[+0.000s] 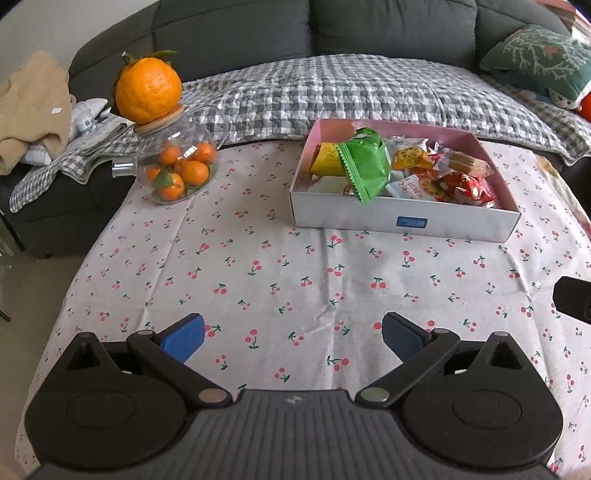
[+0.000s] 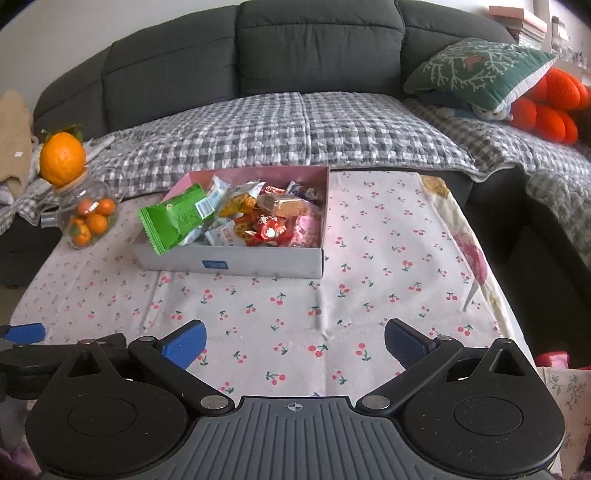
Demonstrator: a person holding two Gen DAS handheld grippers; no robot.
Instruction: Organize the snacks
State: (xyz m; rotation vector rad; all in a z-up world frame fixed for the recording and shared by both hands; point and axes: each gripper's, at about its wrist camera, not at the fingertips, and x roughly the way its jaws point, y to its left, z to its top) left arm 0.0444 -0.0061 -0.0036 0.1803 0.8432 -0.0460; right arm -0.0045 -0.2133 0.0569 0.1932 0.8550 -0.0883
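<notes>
Left gripper sits low over the cloth, blue pads wide apart, nothing between them. Bare cherry-print cloth fills the space ahead of it. Box is further back, right of centre, white front wall with a small blue label, pink inside. Snacks are piled inside it; a green packet stands tilted at the left end, one corner poking over the front wall. Back left on the cloth is a glass jar of small oranges with a big orange perched on its lid. Grey sofa behind, checked blanket on the seat, a green cushion at far right. A black piece at the right edge may be the other tool, can't tell. Right wrist view: right gripper also low over the cloth, pads spread, empty. Left gripper's blue tip shows at the left edge, just beside. Box is ahead, left of centre, snacks inside, green packet leaning out over the near left corner. Jar with the big orange on top is at far left, apart from the box. Sofa, blanket and cushion behind, orange plush beside the cushion.
</notes>
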